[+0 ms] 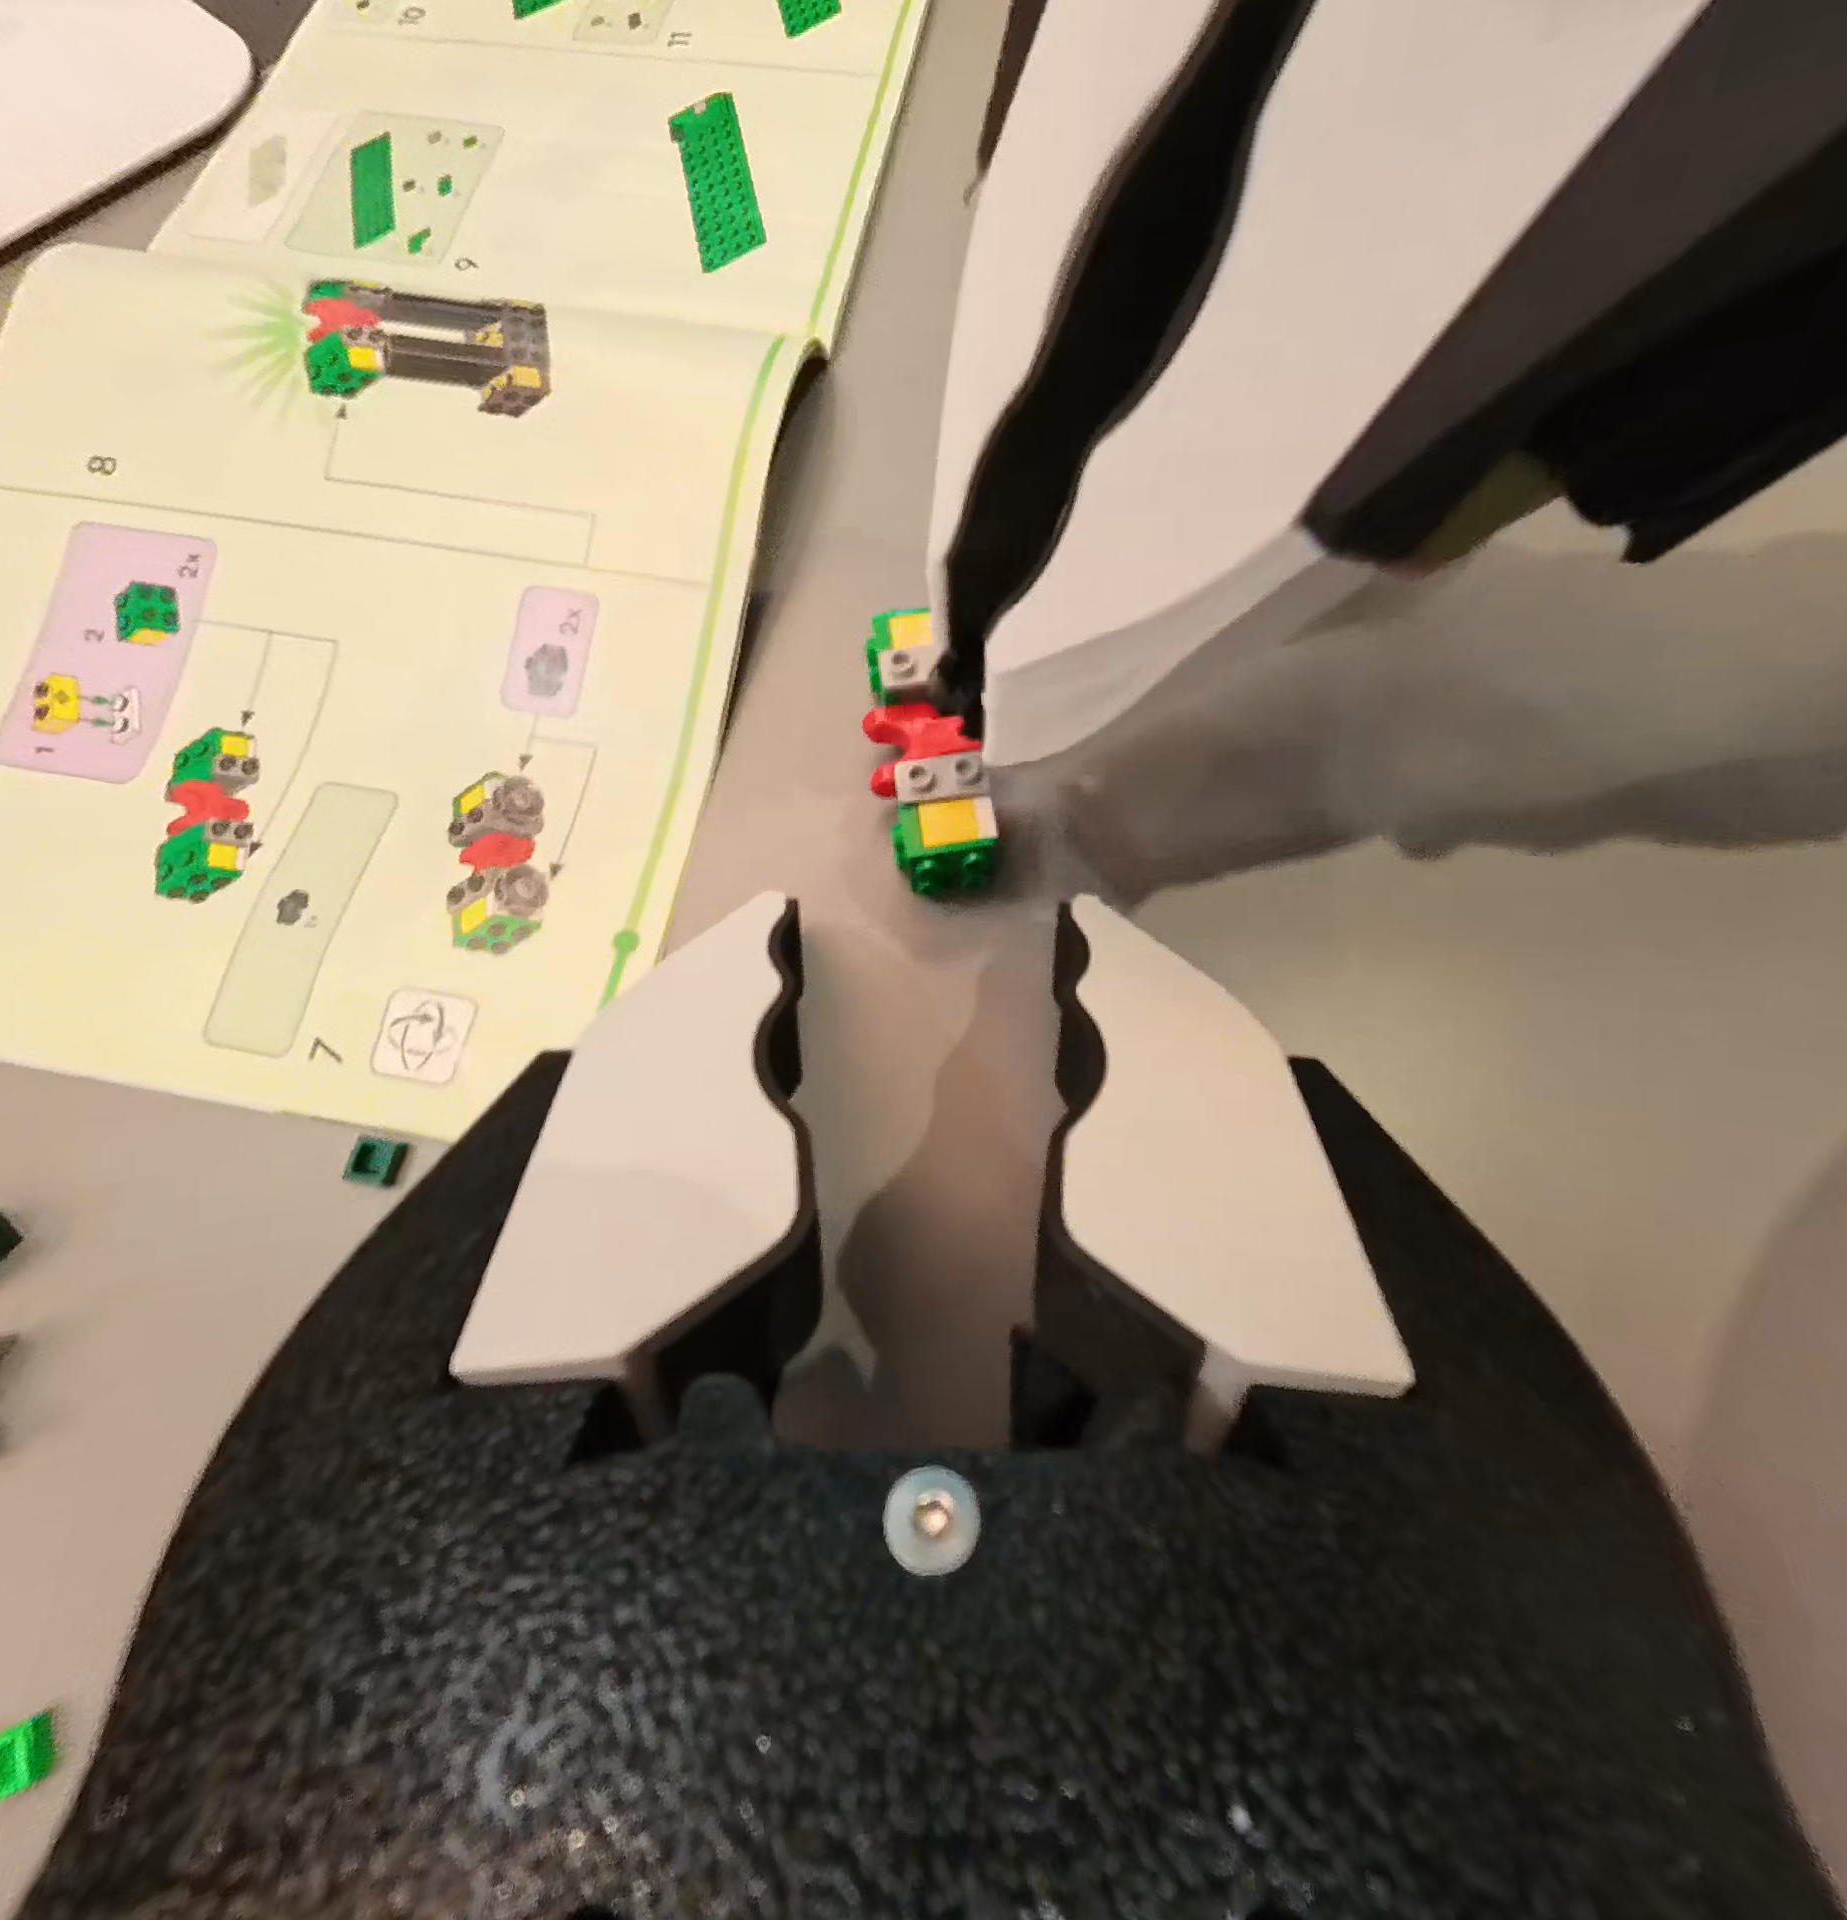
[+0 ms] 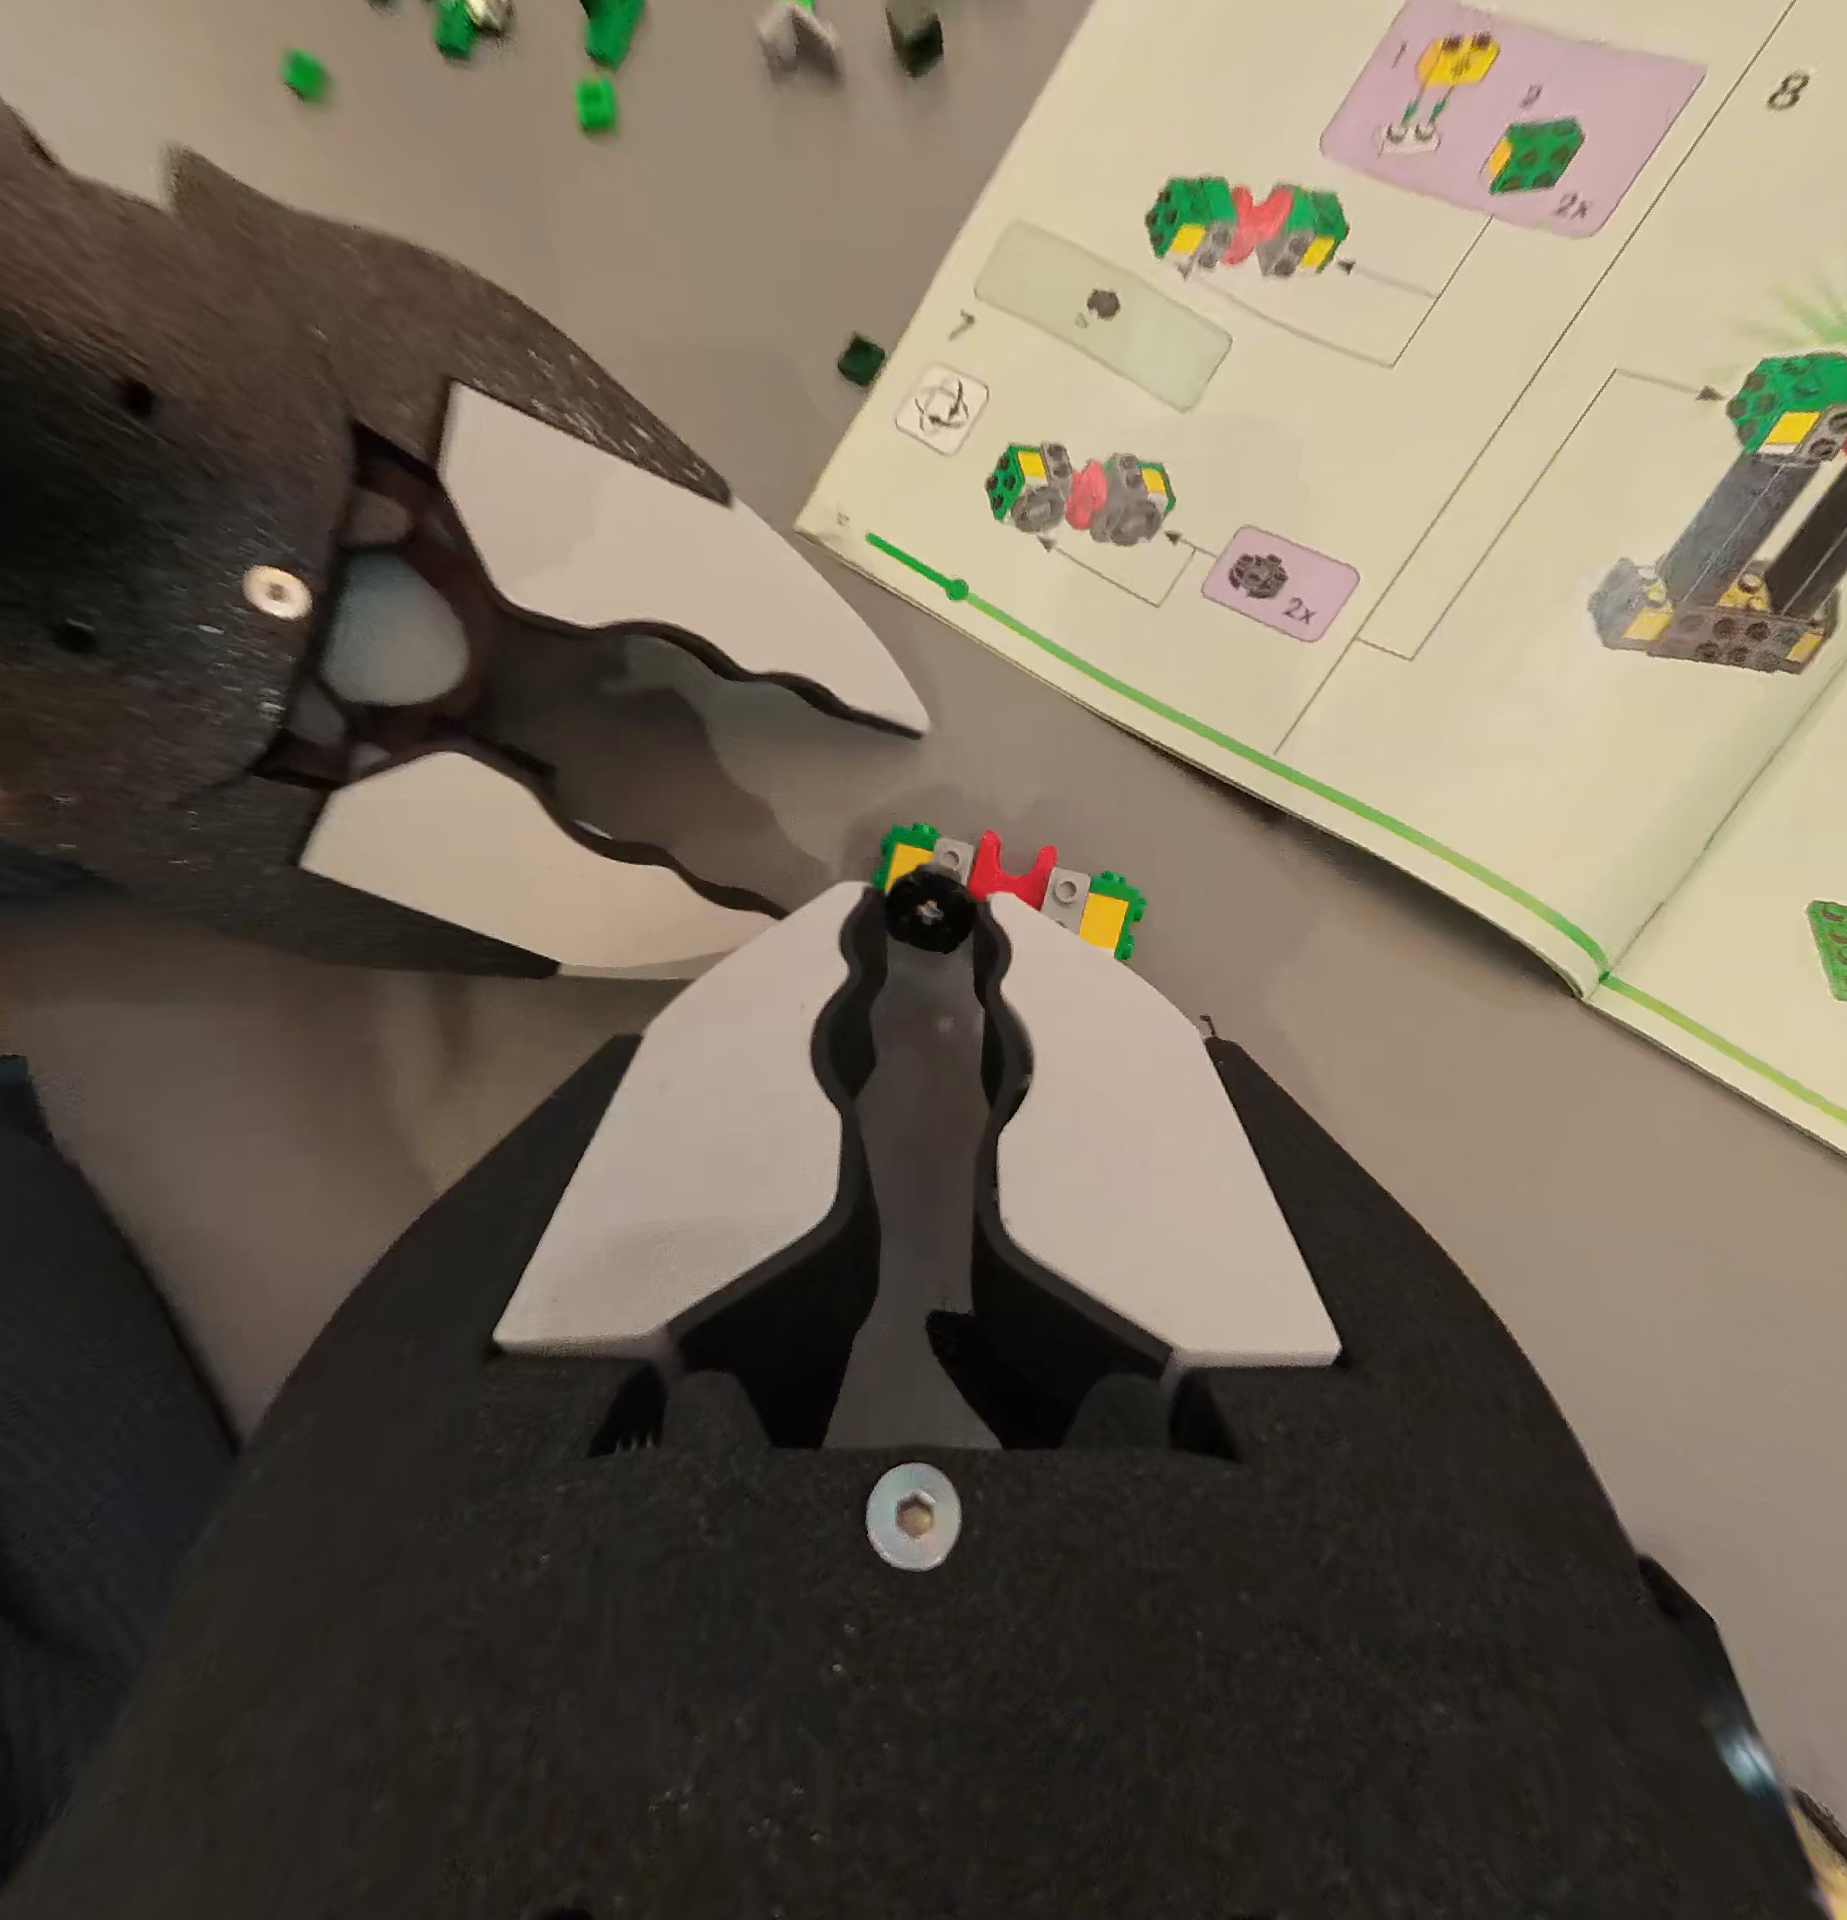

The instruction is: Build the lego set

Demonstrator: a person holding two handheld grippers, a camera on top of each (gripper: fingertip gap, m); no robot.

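Pinched between the tips of my right tool (image 2: 927, 920) is a small round black piece (image 2: 929, 914), and I hold it right against one grey end of the little sub-assembly (image 2: 1012, 888) of green, yellow, grey and red bricks lying on the desk (image 2: 1418, 1195). My left tool (image 1: 924, 925) hangs just short of the same sub-assembly (image 1: 934, 753), spread wide and holding nothing. By my reading of the open instruction booklet (image 2: 1418, 416) beside it, I am at the step where two round black pieces go onto the grey bricks either side of the red one. The next move, I judge, calls for my left tool to brace the sub-assembly so it cannot slide while I press the round piece squarely home; a skewed push would likely tip the whole thing over. As for containers, I see none: the loose green and grey bricks (image 2: 586, 62) lie scattered straight on the desk, well apart from my work.
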